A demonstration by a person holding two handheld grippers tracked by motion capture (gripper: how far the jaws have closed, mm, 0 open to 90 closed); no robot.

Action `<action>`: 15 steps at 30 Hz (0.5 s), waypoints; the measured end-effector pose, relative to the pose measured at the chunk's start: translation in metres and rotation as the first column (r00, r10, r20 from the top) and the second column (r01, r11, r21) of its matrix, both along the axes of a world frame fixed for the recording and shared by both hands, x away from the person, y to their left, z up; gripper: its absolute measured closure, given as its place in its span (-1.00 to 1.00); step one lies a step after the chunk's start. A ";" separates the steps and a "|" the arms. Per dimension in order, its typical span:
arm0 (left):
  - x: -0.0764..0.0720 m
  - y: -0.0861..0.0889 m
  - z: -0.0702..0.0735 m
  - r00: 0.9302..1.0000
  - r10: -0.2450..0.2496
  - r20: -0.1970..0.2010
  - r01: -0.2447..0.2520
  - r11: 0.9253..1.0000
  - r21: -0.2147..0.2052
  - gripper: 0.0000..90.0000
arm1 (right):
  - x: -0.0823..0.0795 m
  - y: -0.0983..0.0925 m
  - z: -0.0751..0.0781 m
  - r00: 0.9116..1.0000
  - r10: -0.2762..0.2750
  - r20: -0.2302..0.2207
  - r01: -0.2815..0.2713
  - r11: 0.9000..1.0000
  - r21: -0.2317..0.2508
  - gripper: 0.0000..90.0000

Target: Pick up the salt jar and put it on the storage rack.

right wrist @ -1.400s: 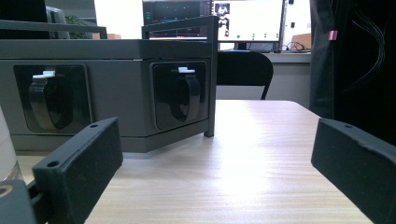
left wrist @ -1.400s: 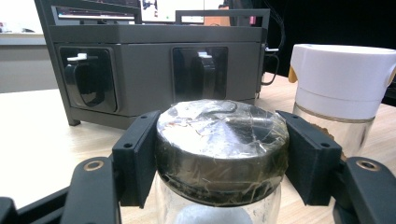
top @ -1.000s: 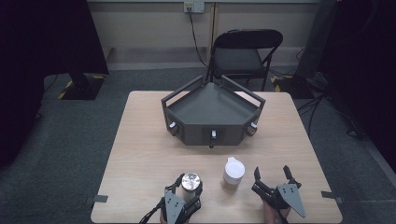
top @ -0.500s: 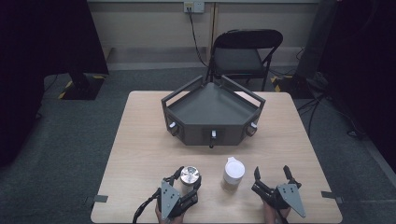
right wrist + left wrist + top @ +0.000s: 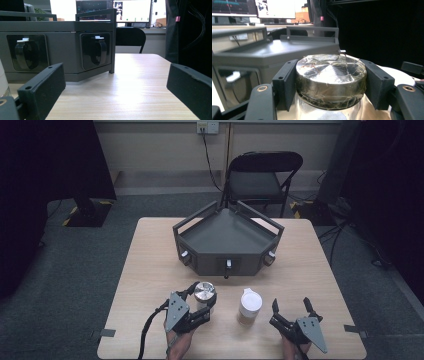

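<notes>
From the high view, the left tongs (image 5: 199, 305) are clenched around the silver lid of a glass jar (image 5: 204, 292) near the front edge of the counter (image 5: 150, 270), in front of the grey angular tray (image 5: 227, 237). Just beside it to the right stands a second jar with a white lid (image 5: 249, 306), apart from both tools. The right tongs (image 5: 292, 311) rest low at the front right, jaws spread, grasping nothing. The step in hand looks like carrying the silver-lidded jar; the next move probably calls for a steady, upright lift toward the tray, clearing its raised rail.

In the left gripper view, the two black jaws press on either side of the silver lid (image 5: 330, 77), which is wrapped in wrinkled clear tape; the glass body shows below. The grip sits high on the lid, so the jar could swing or slip if tilted. No lettering can be read on the lid.

In the right gripper view, the jaws stand wide apart over bare wood, with the tray's front wall (image 5: 57, 50) and its two dark latches ahead. Far-off monitors show content too small to read.
</notes>
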State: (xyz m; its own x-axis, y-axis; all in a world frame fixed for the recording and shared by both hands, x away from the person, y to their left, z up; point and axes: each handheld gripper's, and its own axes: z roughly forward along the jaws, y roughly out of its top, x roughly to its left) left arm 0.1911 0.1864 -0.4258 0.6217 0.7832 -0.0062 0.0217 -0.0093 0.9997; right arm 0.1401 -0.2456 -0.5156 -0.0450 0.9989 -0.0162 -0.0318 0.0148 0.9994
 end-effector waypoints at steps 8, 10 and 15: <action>0.031 0.009 0.024 1.000 -0.021 0.009 0.021 0.999 -0.027 -0.23 | 0.000 0.000 0.000 1.000 0.000 0.000 0.000 1.000 0.000 -0.99; 0.039 0.009 0.031 0.999 -0.028 0.016 0.029 0.999 -0.040 -0.23 | 0.000 0.000 0.000 1.000 -0.001 0.000 0.001 1.000 0.000 -0.99; 0.058 0.007 0.051 0.999 -0.038 0.022 0.039 0.998 -0.054 -0.23 | 0.000 0.000 0.000 1.000 -0.002 0.000 0.002 1.000 0.000 -0.98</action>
State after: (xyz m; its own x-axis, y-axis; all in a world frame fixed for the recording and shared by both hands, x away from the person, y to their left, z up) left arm 0.2490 0.1930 -0.3751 0.6518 0.7576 -0.0349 0.0019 0.0444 0.9990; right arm 0.1400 -0.2455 -0.5156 -0.0435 0.9989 -0.0157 -0.0322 0.0144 0.9994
